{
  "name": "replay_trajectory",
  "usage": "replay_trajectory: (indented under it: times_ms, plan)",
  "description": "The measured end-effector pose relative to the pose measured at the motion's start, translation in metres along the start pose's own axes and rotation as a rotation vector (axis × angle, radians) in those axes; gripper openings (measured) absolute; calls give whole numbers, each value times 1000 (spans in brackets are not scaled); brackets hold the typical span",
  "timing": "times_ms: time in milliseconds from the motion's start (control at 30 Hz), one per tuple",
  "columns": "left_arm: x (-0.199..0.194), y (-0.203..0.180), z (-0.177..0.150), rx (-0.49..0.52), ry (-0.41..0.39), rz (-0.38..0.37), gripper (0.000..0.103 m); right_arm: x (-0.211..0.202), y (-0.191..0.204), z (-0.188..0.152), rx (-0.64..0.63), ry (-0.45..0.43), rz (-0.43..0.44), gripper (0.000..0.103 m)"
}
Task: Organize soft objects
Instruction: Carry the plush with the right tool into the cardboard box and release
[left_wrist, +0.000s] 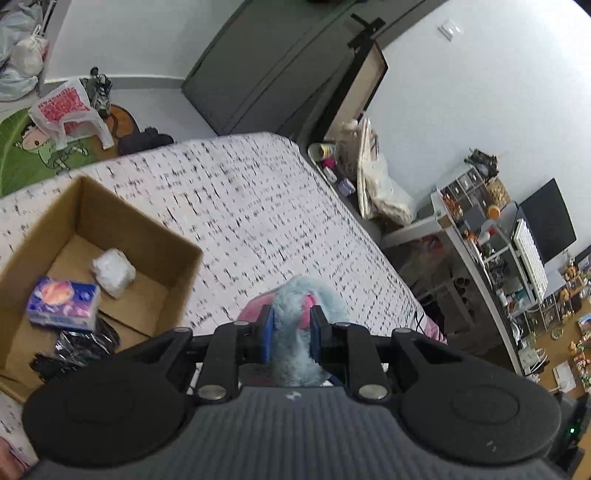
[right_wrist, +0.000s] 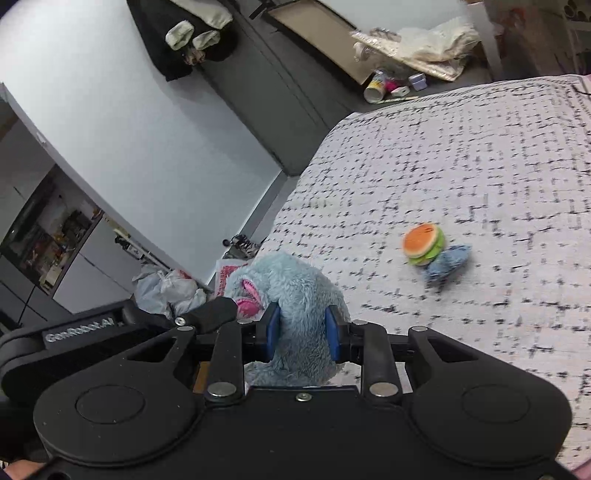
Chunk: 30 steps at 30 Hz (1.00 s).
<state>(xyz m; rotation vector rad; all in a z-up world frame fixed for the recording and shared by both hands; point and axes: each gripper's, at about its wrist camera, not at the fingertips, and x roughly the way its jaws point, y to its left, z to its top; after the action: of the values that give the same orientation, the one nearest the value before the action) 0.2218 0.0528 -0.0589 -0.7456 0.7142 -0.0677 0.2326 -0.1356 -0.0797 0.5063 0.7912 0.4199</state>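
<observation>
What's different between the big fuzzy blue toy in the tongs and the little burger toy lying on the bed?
The blue plush toy is held off the bed, pinched by both the left tongs and the right tongs; the burger toy lies loose on the bed. The blue plush toy is shaggy, pale blue with pink patches; the burger toy is orange and green. The plush looks much larger, though it is nearer the camera. Both look soft.
</observation>
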Motion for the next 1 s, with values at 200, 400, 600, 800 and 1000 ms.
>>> replay_trajectory:
  times_ms: [200, 400, 600, 800, 1000]
  plan:
    - [-7, 23, 12, -37, -23, 34, 20, 22, 21, -5, -6, 16, 25, 25]
    - [-14, 49, 28, -90, -38, 46, 20, 44, 37, -9, 4, 42, 58, 24]
    - [-18, 67, 39, -129, -66, 82, 20, 67, 54, -12, 2, 72, 80, 24]
    - [-21, 84, 49, -165, -95, 123, 20, 88, 67, -16, 5, 101, 102, 24]
    - [-21, 98, 54, -193, -113, 182, 20, 109, 74, -23, 15, 151, 116, 28]
